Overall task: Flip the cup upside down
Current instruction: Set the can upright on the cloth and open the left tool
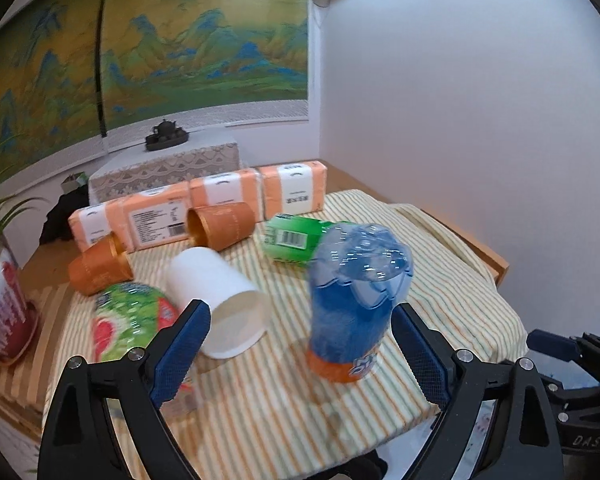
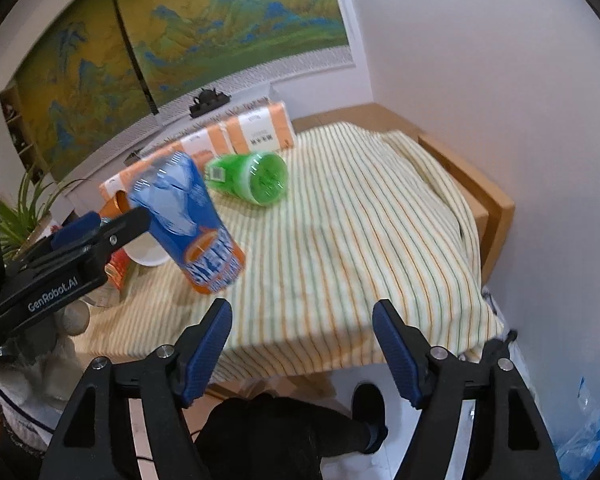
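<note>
covering the table (image 2: 496,204), striped cloth (image 2: 360,240), landscape mural (image 1: 160,48) behind

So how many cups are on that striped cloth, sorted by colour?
Blue and orange printed: 1, the blue cup, standing mouth down and leaning.
Plain white: 1, the white cup, on its side.
Orange: 2, one orange cup by the packs, another orange cup further left, both on their sides.
Green: 2, a green cup at the back, a green and red cup near the front.
Total: 6.

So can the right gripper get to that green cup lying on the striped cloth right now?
Probably yes: the right gripper is open and only bare cloth lies between it and the green cup.
</note>
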{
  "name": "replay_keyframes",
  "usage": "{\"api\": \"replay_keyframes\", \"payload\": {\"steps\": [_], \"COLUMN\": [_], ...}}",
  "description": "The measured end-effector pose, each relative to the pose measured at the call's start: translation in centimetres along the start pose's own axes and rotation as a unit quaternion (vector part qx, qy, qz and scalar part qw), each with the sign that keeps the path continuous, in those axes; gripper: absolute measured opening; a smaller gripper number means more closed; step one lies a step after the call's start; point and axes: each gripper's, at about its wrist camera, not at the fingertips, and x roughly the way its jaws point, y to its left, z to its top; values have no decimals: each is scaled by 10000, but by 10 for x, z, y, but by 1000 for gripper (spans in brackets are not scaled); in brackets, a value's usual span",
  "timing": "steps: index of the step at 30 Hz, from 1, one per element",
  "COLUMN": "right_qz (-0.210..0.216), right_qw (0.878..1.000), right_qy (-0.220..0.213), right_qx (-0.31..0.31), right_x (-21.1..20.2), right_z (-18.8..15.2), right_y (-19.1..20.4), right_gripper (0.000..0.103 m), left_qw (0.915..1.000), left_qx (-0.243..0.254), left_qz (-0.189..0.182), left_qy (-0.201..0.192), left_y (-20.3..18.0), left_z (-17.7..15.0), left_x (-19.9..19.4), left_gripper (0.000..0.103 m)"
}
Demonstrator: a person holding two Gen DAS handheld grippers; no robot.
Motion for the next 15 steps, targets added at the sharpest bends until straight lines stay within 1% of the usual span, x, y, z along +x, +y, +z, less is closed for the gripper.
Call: {"api": "replay_keyframes", "payload": {"steps": [3,5,9,11,15], "right_qz": [25,66,194,250,342], "right_qw": [9996,9990,9969,9960,9946], "right_qy": [-176,-326,-586,-652,-735], "right_qx": [-201,-314,-488,-550,-655], "right_x": [-7,-12,-20,-22,-24], "right_z": [5,8,11,12,12], "right_y": [13,23,40,46,59], "right_gripper": [72,79,80,82,83], "left_qw": [9998,9993,9976,9963,9943], "left_qx": [-181,-313,-515,-571,-686], "left_qz": [122,187,461,636,820], "left_qy": [3,6,-23,-42,-30], "left_y": [13,23,40,47,57], "left_z": [-3,-6,-12,-15,-21], "left_x": [-18,-31,-57,-71,-87], "left_gripper": [97,99,102,102,102]}}
